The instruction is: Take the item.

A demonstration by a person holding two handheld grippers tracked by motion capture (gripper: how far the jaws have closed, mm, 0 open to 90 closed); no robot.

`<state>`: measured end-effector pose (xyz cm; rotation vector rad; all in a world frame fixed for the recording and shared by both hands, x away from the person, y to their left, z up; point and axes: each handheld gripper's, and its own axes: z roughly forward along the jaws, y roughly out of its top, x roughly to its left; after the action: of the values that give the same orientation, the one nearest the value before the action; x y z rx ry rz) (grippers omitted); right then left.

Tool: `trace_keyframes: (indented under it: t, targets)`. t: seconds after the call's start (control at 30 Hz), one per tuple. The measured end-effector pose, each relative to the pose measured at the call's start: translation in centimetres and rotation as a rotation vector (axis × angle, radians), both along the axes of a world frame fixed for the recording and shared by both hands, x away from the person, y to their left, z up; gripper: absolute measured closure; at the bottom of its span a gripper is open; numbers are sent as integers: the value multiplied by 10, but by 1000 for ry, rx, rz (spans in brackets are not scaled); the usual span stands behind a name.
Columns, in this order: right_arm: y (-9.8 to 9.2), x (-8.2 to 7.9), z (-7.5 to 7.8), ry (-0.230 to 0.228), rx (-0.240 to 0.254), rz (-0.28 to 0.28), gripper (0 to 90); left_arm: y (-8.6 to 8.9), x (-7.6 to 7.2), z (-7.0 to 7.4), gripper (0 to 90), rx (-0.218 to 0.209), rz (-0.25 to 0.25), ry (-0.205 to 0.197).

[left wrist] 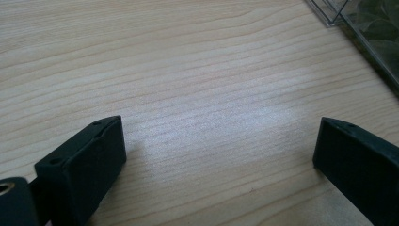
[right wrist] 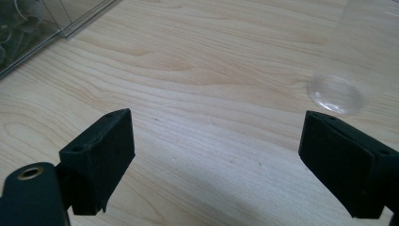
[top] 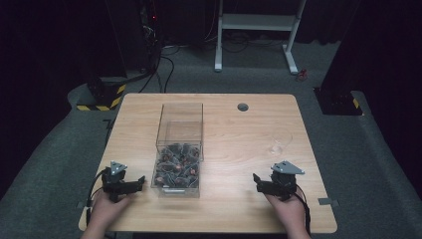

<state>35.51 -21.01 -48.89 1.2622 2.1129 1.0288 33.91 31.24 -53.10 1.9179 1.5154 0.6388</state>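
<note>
A clear plastic box [top: 180,149] stands in the middle of the wooden table [top: 234,209]; its near half holds several small dark pieces [top: 177,167] with reddish spots. A clear cup [top: 278,142] stands to the right. My left gripper [top: 137,185] rests low by the box's near left corner, open, with bare wood between its jaws [left wrist: 219,136]; the box's corner [left wrist: 362,23] shows at the upper right. My right gripper [top: 257,183] sits near the front right, open and holding nothing [right wrist: 216,129], with the cup's base [right wrist: 335,94] just ahead of its right jaw and the box [right wrist: 33,28] far left.
A round cable hole [top: 243,106] lies at the table's back edge. Behind the table are a white desk frame [top: 256,30], cables on the grey carpet and a black-and-yellow striped base [top: 102,102]. Bare wood lies between the box and the cup.
</note>
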Motion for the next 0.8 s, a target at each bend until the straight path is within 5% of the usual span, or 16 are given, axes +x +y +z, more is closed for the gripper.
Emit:
trace_keyframes:
  t: [0.8]
  targets:
    - [40, 6, 15, -23, 56, 72, 123, 0, 0, 0, 32, -1, 0, 0]
